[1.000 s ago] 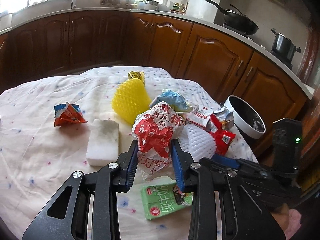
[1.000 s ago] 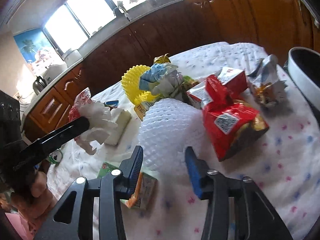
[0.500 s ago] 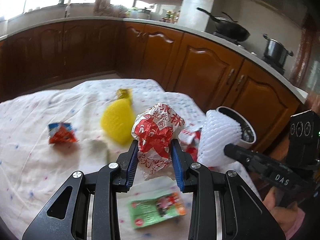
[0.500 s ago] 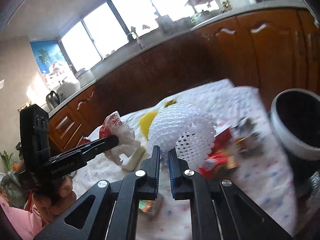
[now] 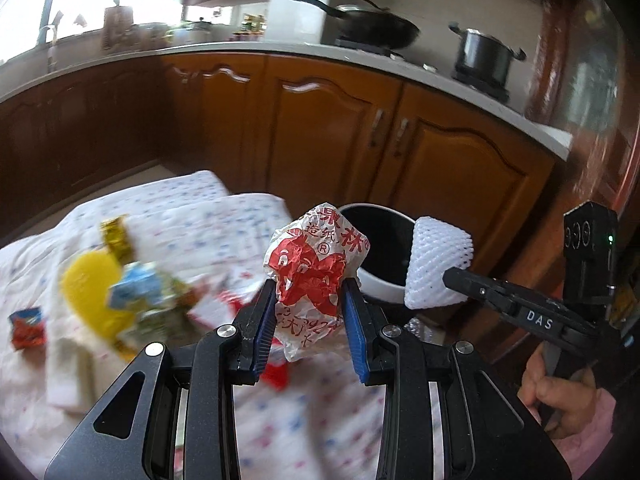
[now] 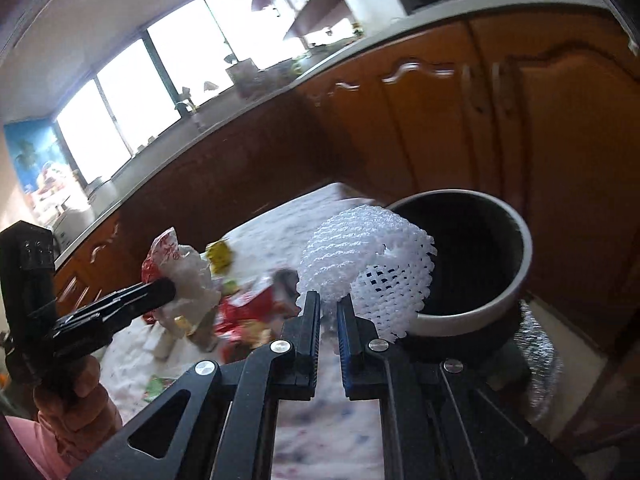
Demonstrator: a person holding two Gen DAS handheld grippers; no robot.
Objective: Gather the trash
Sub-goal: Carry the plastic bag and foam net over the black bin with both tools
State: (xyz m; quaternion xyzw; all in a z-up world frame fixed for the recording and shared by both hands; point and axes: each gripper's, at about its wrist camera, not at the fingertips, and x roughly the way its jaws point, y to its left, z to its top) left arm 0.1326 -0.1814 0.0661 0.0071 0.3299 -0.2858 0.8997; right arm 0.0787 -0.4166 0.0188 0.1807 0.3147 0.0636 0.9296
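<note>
My left gripper [image 5: 310, 286] is shut on a crumpled red-and-white paper wrapper [image 5: 316, 266] and holds it in the air, in front of the round white-rimmed trash bin [image 5: 384, 284]. My right gripper [image 6: 329, 298] is shut on a white foam net sleeve [image 6: 366, 256], held at the near rim of the bin [image 6: 516, 276]. The foam net [image 5: 438, 268] and right gripper also show in the left wrist view, right of the wrapper. The wrapper [image 6: 176, 264] shows in the right wrist view at left.
Several pieces of trash lie on the dotted tablecloth [image 5: 192, 220]: a yellow foam net [image 5: 90, 292], a blue-white wrapper [image 5: 138, 288], an orange packet [image 5: 26, 322], red packets [image 6: 248, 312]. Brown kitchen cabinets [image 5: 340, 132] stand behind the bin.
Both grippers have lifted and swung right toward the bin with their loads. The right gripper closed on the foam net a second ago and now holds it at the bin's rim.
</note>
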